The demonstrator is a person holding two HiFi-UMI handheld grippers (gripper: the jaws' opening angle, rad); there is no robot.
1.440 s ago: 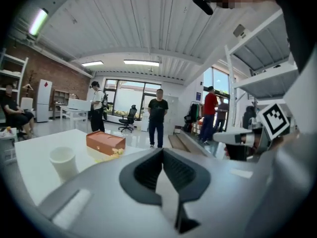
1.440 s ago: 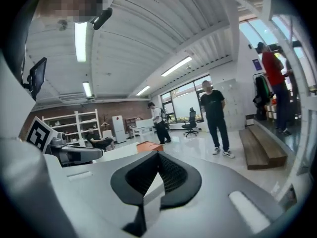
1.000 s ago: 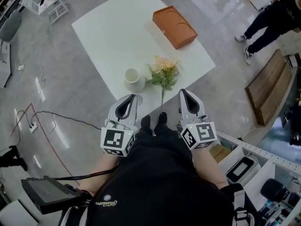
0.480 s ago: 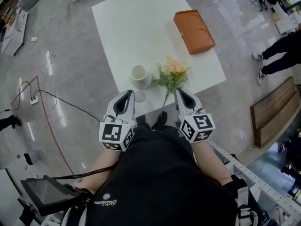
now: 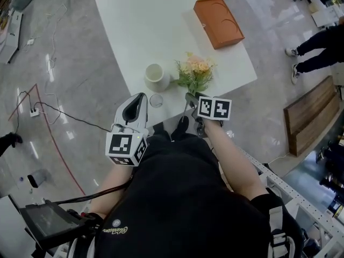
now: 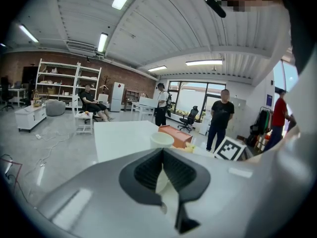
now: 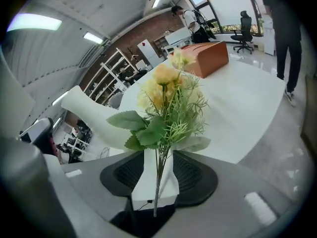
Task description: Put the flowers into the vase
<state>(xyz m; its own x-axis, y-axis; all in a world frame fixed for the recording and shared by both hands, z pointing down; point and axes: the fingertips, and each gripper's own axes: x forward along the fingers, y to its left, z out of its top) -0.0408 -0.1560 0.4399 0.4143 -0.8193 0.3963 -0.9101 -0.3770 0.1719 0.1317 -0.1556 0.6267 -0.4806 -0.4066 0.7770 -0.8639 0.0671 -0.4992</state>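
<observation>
A bunch of pale yellow flowers (image 5: 196, 71) with green leaves lies on the white table (image 5: 140, 20) near its front edge, its thin stem pointing toward me. My right gripper (image 5: 189, 98) is tipped down over that stem. In the right gripper view the flowers (image 7: 166, 98) rise ahead. The stem runs between the opening jaws of the right gripper (image 7: 158, 157), and the pads do not press on it. The white vase (image 5: 156, 77) stands upright just left of the flowers. My left gripper (image 5: 141, 97) hovers shut and empty near the table edge, with the vase (image 6: 162, 140) just beyond its tips.
An orange box (image 5: 217, 21) sits at the table's far right. A small clear round dish (image 5: 156, 101) lies by the front edge below the vase. A person (image 5: 317, 44) stands on the floor at right, beside a wooden board (image 5: 306, 122). Cables (image 5: 48, 112) trail at left.
My right gripper has dropped and tipped downward onto the flower stem, and its jaws now stand apart around it. The left gripper has hardly moved.
</observation>
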